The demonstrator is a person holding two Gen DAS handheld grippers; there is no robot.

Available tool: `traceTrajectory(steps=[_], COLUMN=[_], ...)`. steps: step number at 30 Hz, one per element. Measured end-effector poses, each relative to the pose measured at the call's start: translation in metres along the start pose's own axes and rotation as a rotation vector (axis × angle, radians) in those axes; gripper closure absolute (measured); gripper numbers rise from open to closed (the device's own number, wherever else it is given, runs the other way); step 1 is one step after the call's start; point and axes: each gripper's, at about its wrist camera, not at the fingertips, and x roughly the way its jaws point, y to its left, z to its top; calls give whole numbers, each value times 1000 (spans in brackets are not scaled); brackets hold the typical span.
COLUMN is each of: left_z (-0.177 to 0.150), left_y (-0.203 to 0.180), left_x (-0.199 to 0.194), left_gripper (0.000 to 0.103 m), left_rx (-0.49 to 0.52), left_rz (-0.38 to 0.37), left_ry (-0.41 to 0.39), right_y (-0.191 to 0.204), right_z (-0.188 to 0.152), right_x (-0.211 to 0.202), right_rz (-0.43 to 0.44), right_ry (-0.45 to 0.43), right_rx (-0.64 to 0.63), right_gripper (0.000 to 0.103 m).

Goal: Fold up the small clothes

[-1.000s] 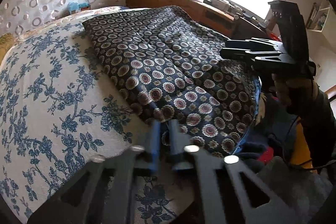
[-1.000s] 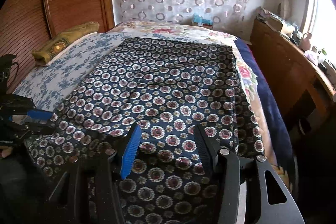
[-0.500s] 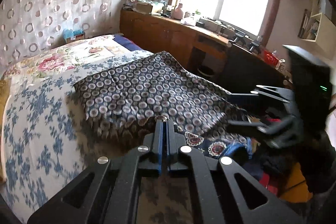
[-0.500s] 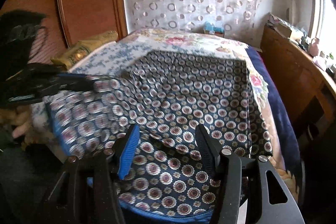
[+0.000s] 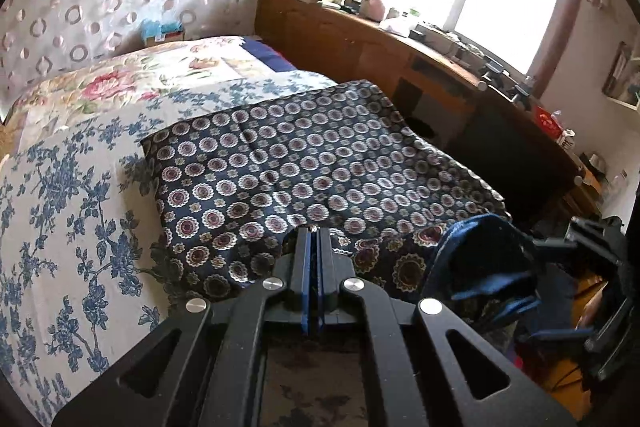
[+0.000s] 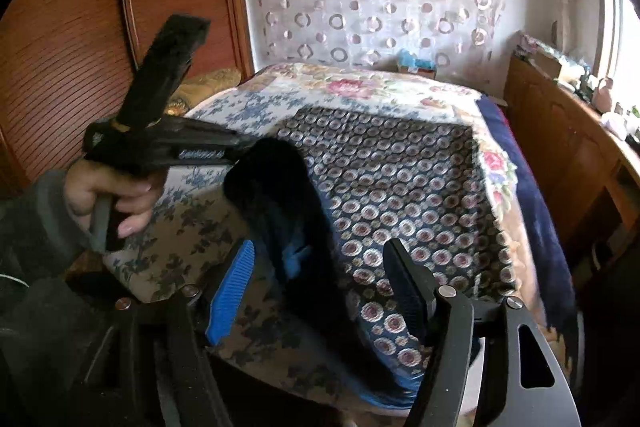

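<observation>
The cloth [image 5: 320,163] lies on the bed [image 5: 60,211], its near edge pinched in the closed left claw [image 5: 314,239]; right claw [image 6: 320,287] gapes empty, wooden cabinet [image 5: 380,43] alongside.

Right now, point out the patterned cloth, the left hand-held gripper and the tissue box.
patterned cloth [image 5: 304,163], left wrist view, flat middle of the fabric.
left hand-held gripper [image 5: 314,239], left wrist view, between its closed fingertips.
tissue box [image 6: 416,63], right wrist view, its blue top.

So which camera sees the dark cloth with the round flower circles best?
The left wrist view: the dark blue flower-circle cloth lies spread across the bed, nearly whole. The right wrist view also shows it, but its lifted, shadowed near corner hides part, held by the left gripper.
</observation>
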Motion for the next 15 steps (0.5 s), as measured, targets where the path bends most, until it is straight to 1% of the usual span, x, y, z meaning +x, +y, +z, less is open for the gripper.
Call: traceTrajectory(steps=[2,4,8,11,13,14,15], left_z=[-1,-2,-2,-1,0,1,1], left_y=[3,5,8,10,12,12,12], left_x=[-1,-4,-8,-13,-16,-18,-21], left_gripper=[100,100,100,100,100,100,100], left_rx=[-8,-14,-18,-23,-31,-30,-27], left_rz=[2,4,12,11,15,18,21], left_ry=[-4,-11,-26,-38,-48,-55,-63], right_y=[1,-4,-26,-39,-46,-50,-54], right_z=[-3,-7,-12,-15,-16,-15,-13], right_x=[8,18,30,31,32,33,32], right_rz=[-5,-31,-68,-73,-55,-35,-8], right_ry=[29,57,93,97,98,90,79], right_rx=[-10,-13,32,59,70,80,90], right_gripper=[33,33,33,33,33,39,64])
